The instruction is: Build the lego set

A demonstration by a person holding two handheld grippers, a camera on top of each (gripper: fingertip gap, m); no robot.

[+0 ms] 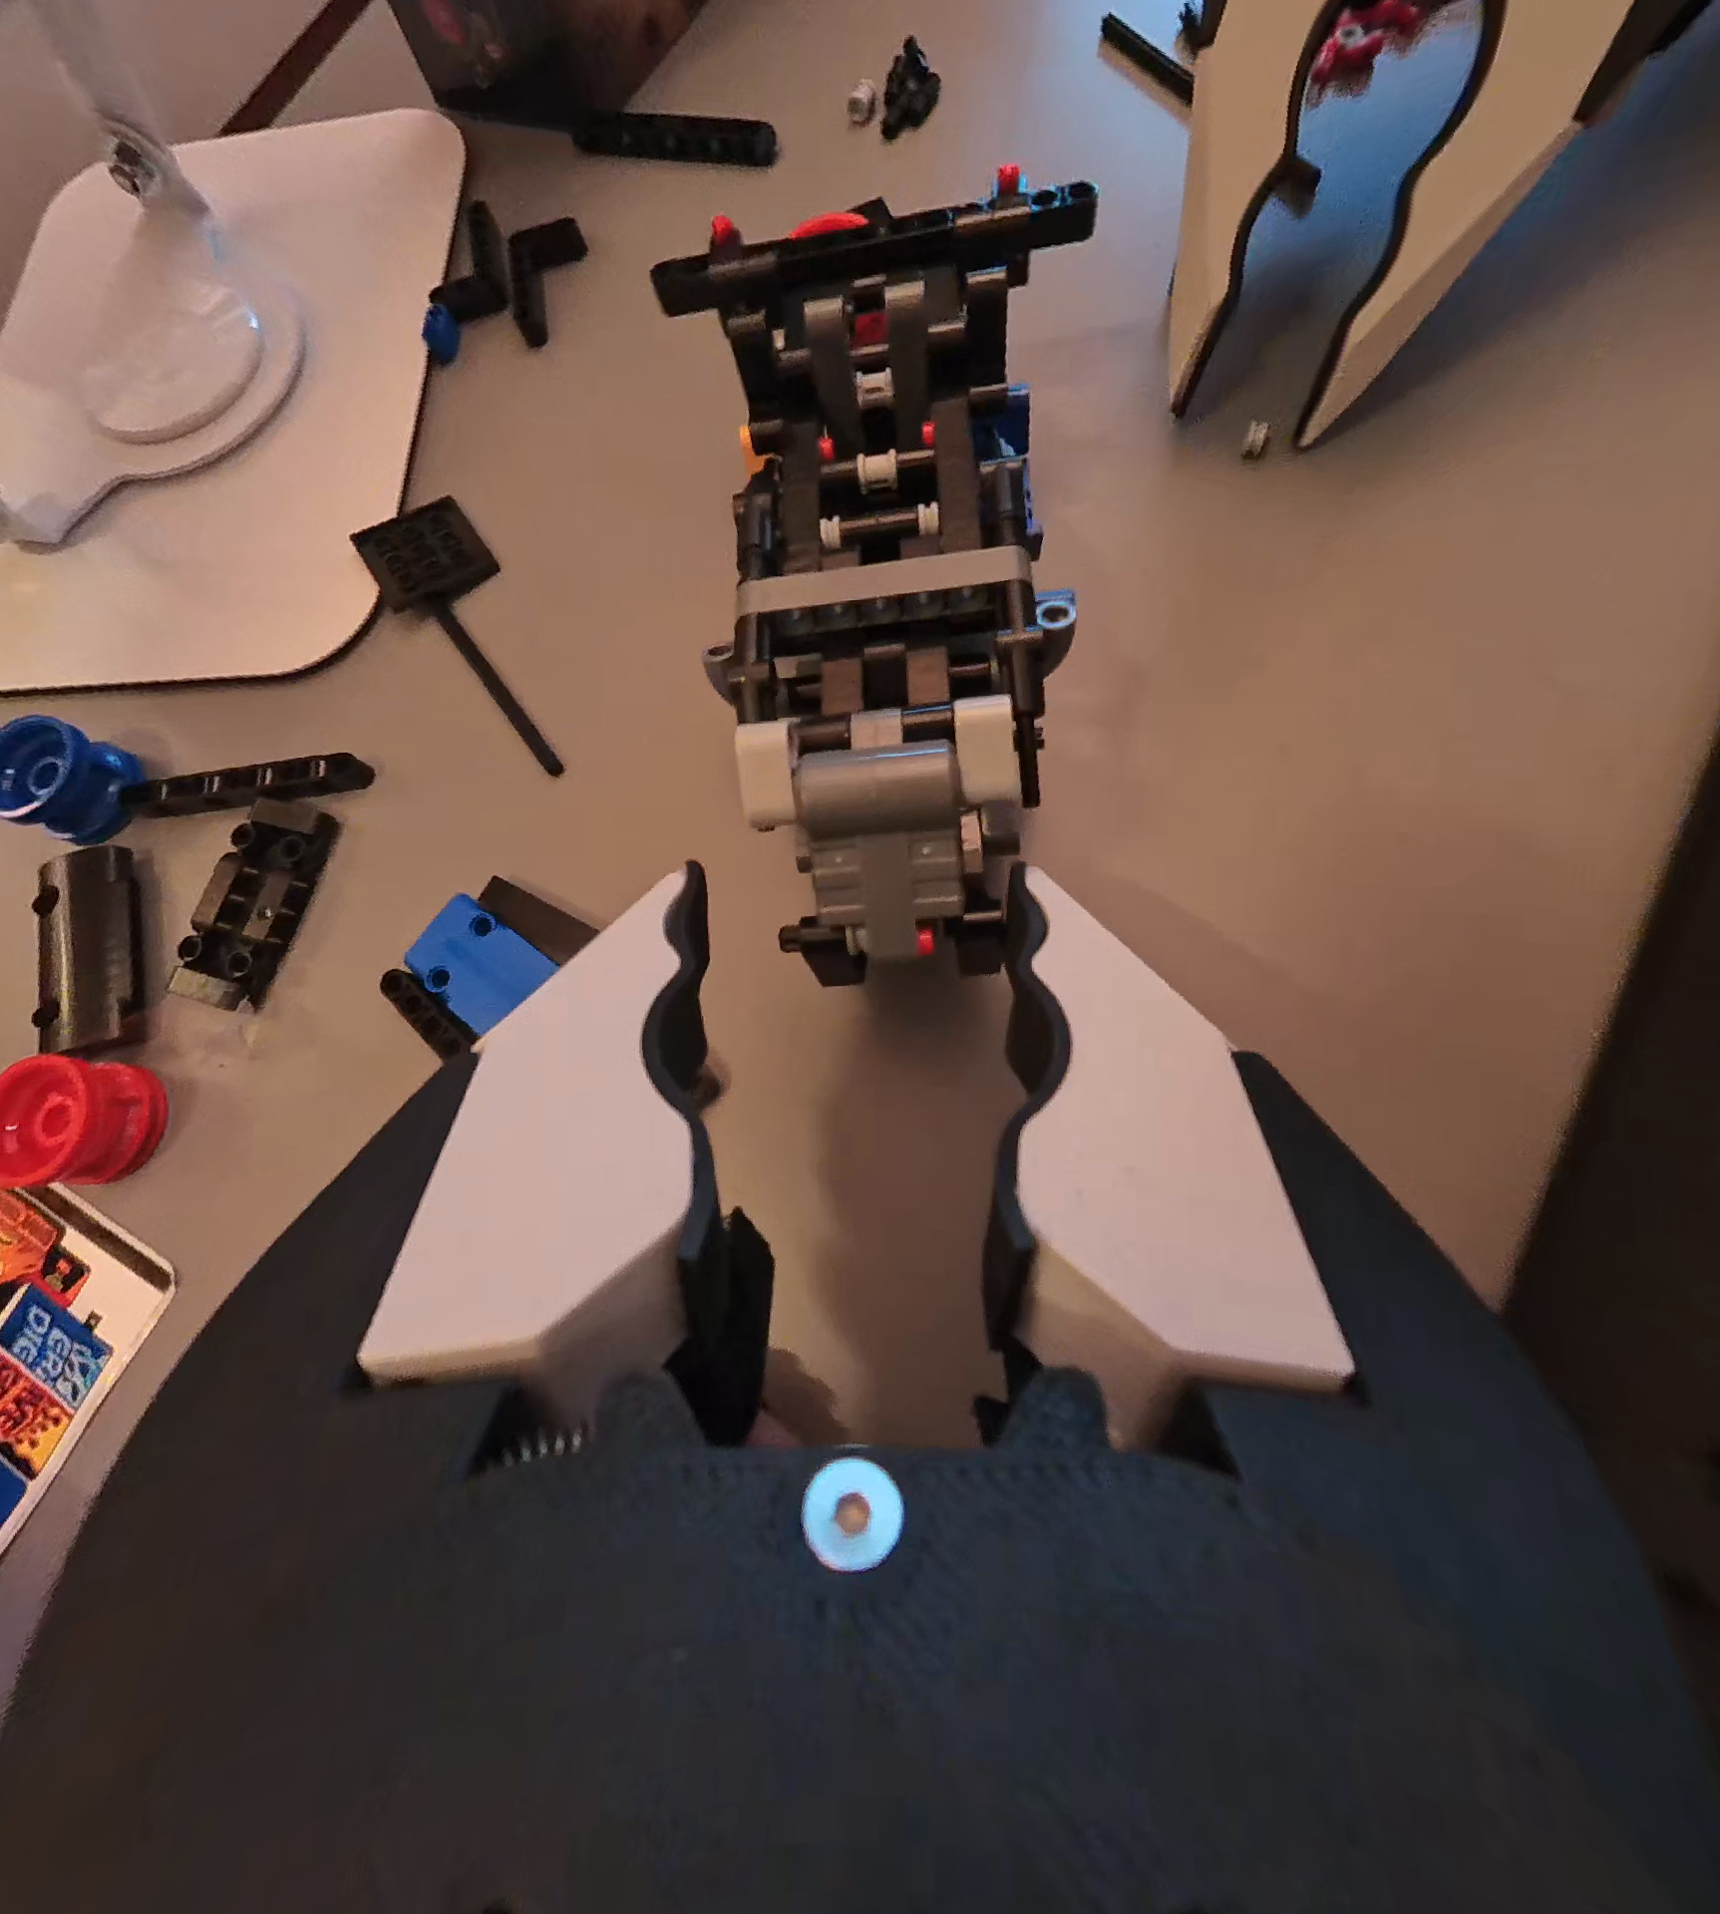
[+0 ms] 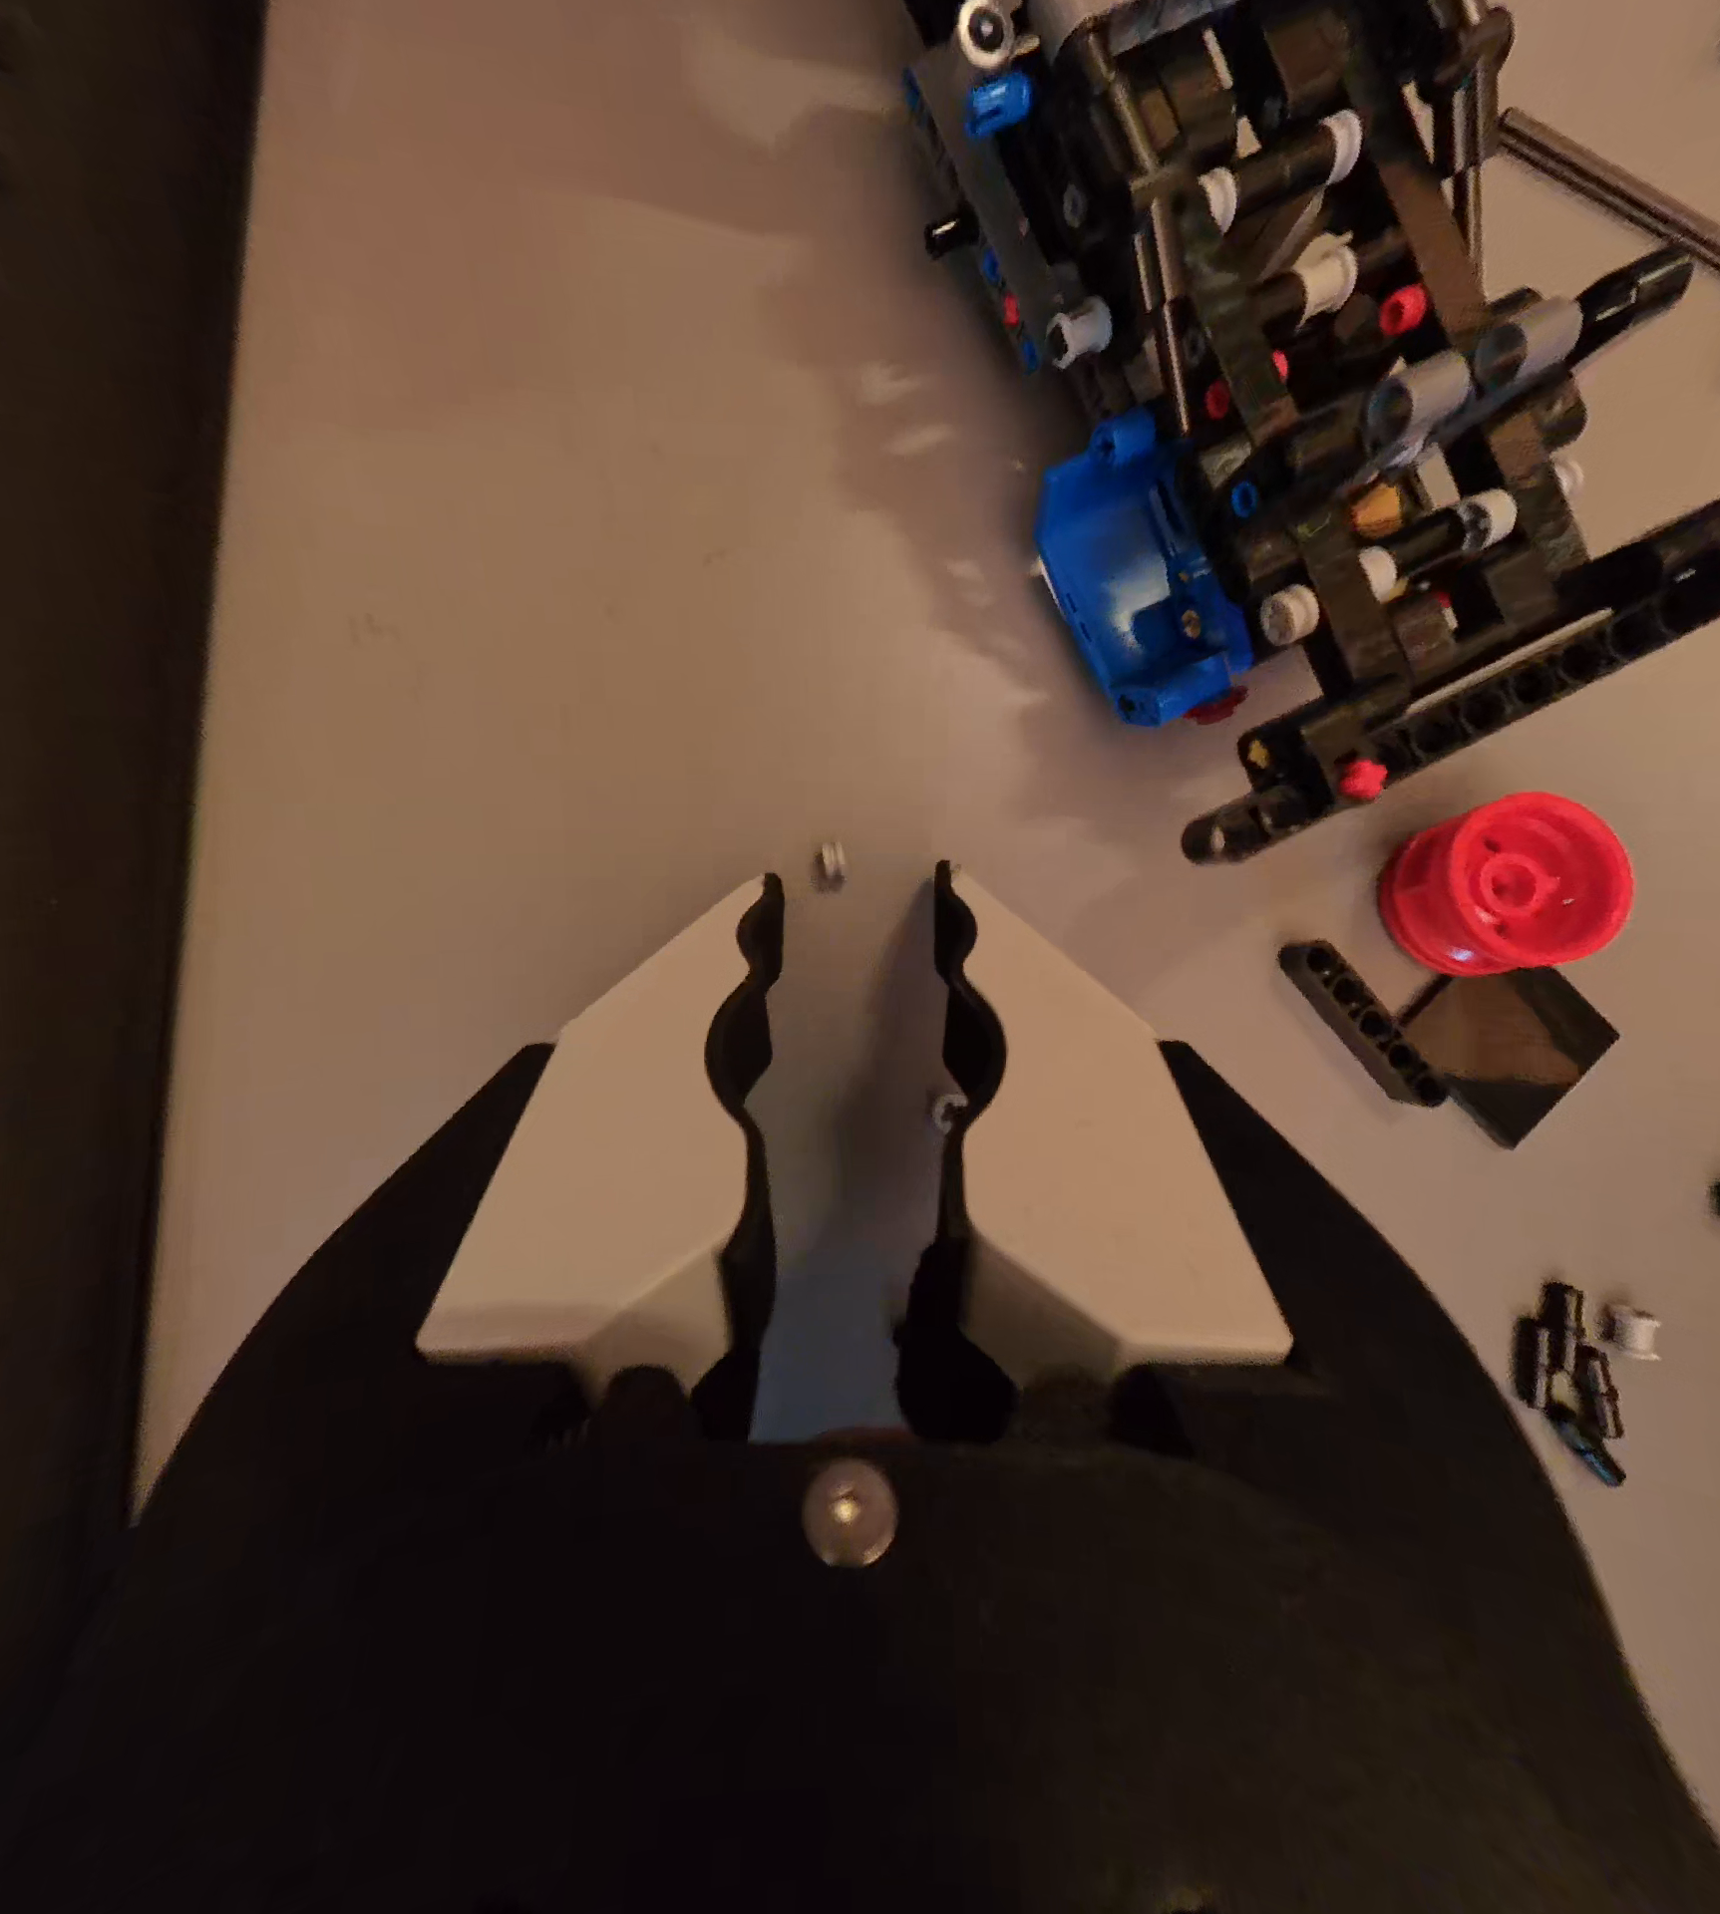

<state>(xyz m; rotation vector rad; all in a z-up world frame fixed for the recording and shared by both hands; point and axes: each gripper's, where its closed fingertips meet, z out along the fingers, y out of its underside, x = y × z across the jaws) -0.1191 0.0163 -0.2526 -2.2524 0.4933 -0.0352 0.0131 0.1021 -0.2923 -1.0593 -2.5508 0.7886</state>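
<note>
Right wrist view shows the empty, parted right claw (image 2: pixel 855 880) nearing a tiny grey bush (image 2: pixel 831 865) on the worktop (image 2: pixel 545 580): centre it, descend squarely, pinch gently; left claw (image 1: pixel 855 891) gapes empty beside the chassis (image 1: pixel 886 580).

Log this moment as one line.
left claw: open, at chassis | right claw: open, at small grey bush | nothing held
</note>
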